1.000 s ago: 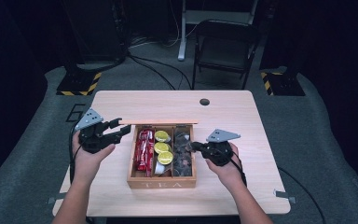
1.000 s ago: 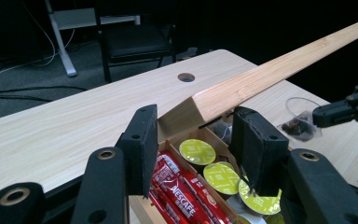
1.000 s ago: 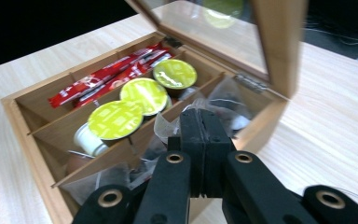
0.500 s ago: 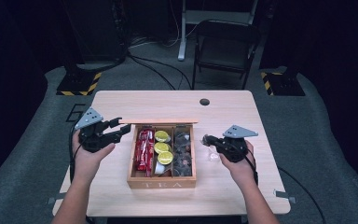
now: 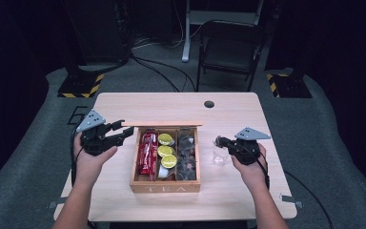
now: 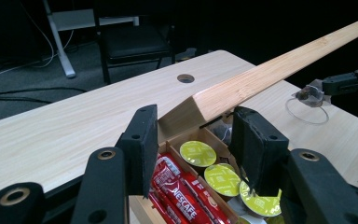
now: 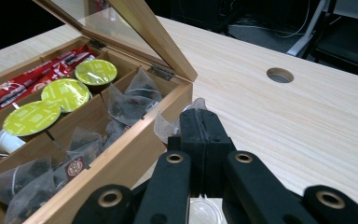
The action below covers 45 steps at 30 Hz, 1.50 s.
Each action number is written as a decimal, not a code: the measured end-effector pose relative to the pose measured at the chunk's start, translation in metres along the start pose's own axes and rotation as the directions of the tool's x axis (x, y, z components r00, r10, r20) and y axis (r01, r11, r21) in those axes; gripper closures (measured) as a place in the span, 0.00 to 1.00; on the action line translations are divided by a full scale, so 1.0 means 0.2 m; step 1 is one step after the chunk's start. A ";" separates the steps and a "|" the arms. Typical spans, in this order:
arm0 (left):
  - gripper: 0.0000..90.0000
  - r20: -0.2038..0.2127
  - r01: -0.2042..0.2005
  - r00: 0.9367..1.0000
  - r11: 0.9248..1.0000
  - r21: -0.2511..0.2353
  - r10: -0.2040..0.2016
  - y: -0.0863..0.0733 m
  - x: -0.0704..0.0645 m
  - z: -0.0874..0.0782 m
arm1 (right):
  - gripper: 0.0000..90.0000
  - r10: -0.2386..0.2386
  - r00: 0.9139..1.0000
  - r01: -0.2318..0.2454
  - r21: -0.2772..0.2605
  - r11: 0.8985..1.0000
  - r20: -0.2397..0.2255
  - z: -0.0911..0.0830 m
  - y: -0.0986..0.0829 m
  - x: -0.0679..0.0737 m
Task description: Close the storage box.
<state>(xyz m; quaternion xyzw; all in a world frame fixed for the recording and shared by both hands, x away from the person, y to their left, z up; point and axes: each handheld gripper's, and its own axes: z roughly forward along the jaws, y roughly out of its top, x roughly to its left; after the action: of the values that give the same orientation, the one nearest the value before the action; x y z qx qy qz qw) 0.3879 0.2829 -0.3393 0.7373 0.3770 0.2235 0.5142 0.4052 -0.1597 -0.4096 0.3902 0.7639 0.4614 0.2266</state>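
One claw (image 7: 200, 122) pinches a tea bag (image 7: 165, 125); the other claw (image 6: 193, 144) gapes empty.

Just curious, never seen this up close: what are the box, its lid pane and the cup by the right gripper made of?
Box: pale wood, by its grain, matt. Lid pane: clear glass or plastic; I can't tell which. Cup: looks like clear glass or plastic, see-through with a bright rim.
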 end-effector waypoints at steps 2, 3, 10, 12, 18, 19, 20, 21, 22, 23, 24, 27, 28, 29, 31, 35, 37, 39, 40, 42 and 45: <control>0.57 0.000 0.000 1.000 1.000 0.000 0.000 0.00 0.00 0.00 | 1.00 0.000 1.000 0.000 0.004 1.000 0.004 0.00 -0.01 -0.01; 0.57 -0.001 0.000 1.000 1.000 0.000 0.000 0.00 0.00 0.00 | 1.00 -0.007 1.000 0.007 0.007 1.000 0.003 0.01 -0.01 -0.01; 0.57 -0.002 -0.002 1.000 1.000 0.000 0.002 0.00 0.00 0.00 | 1.00 0.009 1.000 -0.010 0.030 1.000 0.015 0.03 -0.03 -0.03; 0.57 -0.001 -0.002 1.000 1.000 0.000 0.002 0.00 0.00 0.00 | 1.00 0.009 1.000 -0.010 0.042 0.999 0.020 0.04 -0.04 -0.04; 0.57 -0.001 -0.001 1.000 1.000 0.001 0.001 0.00 0.00 0.00 | 1.00 -0.006 1.000 0.003 0.092 0.996 0.028 0.08 -0.07 -0.04; 0.57 -0.002 -0.002 1.000 1.000 0.002 0.002 0.00 0.00 0.00 | 1.00 -0.016 0.999 0.013 0.097 0.995 0.028 0.08 -0.07 -0.04; 0.57 -0.002 -0.002 1.000 1.000 0.002 0.002 0.00 0.00 0.00 | 1.00 -0.016 0.999 0.013 0.097 0.995 0.028 0.08 -0.07 -0.04; 0.57 0.000 -0.002 1.000 1.000 0.006 0.002 0.00 0.00 0.00 | 1.00 -0.020 0.999 0.017 0.098 0.995 0.026 0.08 -0.07 -0.04; 0.57 0.000 -0.002 1.000 1.000 0.006 0.002 0.00 0.00 0.00 | 1.00 -0.015 1.000 0.013 0.098 0.995 0.026 0.09 -0.07 -0.04; 0.57 0.000 -0.002 1.000 1.000 0.006 0.002 0.00 0.00 0.00 | 1.00 -0.019 0.999 0.017 0.095 0.995 0.025 0.09 -0.07 -0.04; 0.57 0.000 -0.002 1.000 1.000 0.006 0.002 0.00 0.00 0.00 | 1.00 -0.019 0.999 0.017 0.095 0.995 0.025 0.09 -0.07 -0.04; 0.57 0.000 -0.002 1.000 1.000 0.006 0.002 0.00 0.00 0.00 | 1.00 -0.021 1.000 0.019 0.101 0.995 0.019 0.09 -0.07 -0.03; 0.57 0.000 -0.002 1.000 1.000 0.006 0.002 0.00 0.00 0.00 | 1.00 -0.027 0.999 0.025 0.100 0.995 0.020 0.08 -0.07 -0.03; 0.57 0.001 -0.002 1.000 1.000 0.006 0.001 0.00 0.00 0.00 | 1.00 -0.025 1.000 0.023 0.096 0.995 0.017 0.08 -0.07 -0.02; 0.57 0.001 -0.002 1.000 1.000 0.006 0.002 0.00 0.00 0.00 | 1.00 -0.027 1.000 0.026 0.096 0.995 0.014 0.08 -0.06 -0.01; 0.57 0.001 -0.002 1.000 1.000 0.006 0.002 0.00 0.00 0.00 | 0.99 -0.041 0.999 0.040 0.102 0.994 0.012 0.09 -0.07 -0.01; 0.57 0.001 -0.003 1.000 1.000 0.006 0.003 0.00 0.00 0.00 | 0.99 -0.039 0.999 0.038 0.101 0.994 0.012 0.09 -0.07 -0.01; 0.57 0.001 -0.002 1.000 1.000 0.006 0.002 0.00 0.00 0.00 | 0.99 -0.040 0.999 0.039 0.104 0.994 0.008 0.09 -0.07 -0.01; 0.57 0.001 -0.002 1.000 1.000 0.006 0.002 0.00 0.00 0.00 | 0.99 -0.040 0.999 0.039 0.104 0.994 0.008 0.09 -0.07 -0.01; 0.57 0.001 -0.003 1.000 1.000 0.007 0.003 0.00 0.00 0.00 | 0.97 -0.033 0.999 0.031 0.107 0.994 0.012 0.09 -0.07 -0.01; 0.57 0.001 -0.002 1.000 1.000 0.007 0.002 0.00 0.00 0.00 | 0.94 -0.033 0.999 0.031 0.100 0.995 0.017 0.10 -0.07 -0.01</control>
<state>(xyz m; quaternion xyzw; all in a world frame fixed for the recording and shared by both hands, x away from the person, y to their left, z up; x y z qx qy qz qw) 0.3878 0.2829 -0.3399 0.7396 0.3764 0.2223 0.5117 0.4148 -0.1558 -0.4314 0.3930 0.7899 0.4154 0.2215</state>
